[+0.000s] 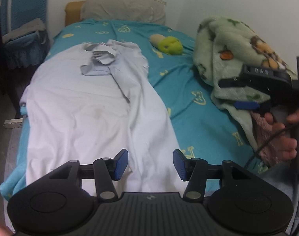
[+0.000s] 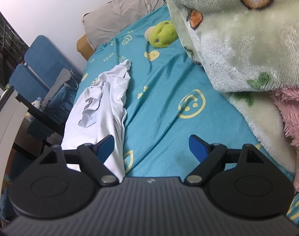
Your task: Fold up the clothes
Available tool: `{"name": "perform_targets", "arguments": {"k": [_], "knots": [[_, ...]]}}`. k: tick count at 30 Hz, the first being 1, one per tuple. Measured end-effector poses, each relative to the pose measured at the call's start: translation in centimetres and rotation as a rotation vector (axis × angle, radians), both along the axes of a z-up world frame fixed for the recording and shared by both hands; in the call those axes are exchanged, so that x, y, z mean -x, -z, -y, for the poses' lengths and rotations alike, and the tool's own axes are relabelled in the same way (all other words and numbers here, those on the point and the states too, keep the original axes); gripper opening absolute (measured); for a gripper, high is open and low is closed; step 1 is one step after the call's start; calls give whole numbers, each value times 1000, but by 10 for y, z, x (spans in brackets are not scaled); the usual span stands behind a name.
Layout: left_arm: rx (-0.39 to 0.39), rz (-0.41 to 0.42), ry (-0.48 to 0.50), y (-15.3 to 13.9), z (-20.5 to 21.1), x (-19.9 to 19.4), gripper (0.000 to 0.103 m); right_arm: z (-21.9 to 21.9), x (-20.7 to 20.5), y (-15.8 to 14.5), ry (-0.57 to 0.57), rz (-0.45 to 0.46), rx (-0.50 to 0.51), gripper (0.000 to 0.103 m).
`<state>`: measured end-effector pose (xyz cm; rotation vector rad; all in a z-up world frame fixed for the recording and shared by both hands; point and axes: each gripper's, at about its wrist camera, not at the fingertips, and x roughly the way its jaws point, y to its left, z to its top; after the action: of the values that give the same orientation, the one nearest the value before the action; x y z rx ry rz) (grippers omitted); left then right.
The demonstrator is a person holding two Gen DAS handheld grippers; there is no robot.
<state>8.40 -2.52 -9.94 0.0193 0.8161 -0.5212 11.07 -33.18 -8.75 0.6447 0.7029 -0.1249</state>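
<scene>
On the bed (image 1: 188,102) lies a white shirt (image 1: 86,114); left tongs (image 1: 150,164) and right tongs (image 2: 151,149) both gape, holding nothing.

Soft, even indoor light, no hard shadows past my fingers. Fisheye bends the edges, corners go black, and everything's a bit blurry.

The garment (image 1: 86,106) is plain white with a pale blue-grey collar. The bedsheet (image 1: 188,102) is teal, printed with yellow smiley faces. The blanket (image 2: 238,45) is pale green fleece with cartoon animals and pink backing. The plush toy (image 1: 170,45) is lime green.
</scene>
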Motion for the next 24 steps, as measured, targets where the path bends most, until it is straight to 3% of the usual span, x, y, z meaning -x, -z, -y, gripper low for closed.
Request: {"name": "perform_targets", "arguments": {"k": [3, 5, 8, 15, 17, 21, 24], "knots": [[25, 77, -30, -13, -6, 7, 54, -1, 1, -1, 0, 4, 6, 84], [22, 154, 9, -20, 3, 17, 60, -2, 1, -2, 0, 8, 11, 84], [7, 149, 117, -15, 26, 27, 61, -3, 3, -4, 2, 15, 15, 84], [-143, -47, 280, 41, 75, 30, 66, -2, 7, -7, 5, 27, 7, 84], [-166, -84, 283, 52, 80, 28, 81, -3, 7, -7, 1, 23, 15, 84], [-187, -118, 232, 62, 77, 18, 81, -2, 9, -9, 0, 28, 21, 84], [-215, -131, 213, 64, 73, 15, 78, 13, 17, -16, 28, 82, -30, 84]]}}
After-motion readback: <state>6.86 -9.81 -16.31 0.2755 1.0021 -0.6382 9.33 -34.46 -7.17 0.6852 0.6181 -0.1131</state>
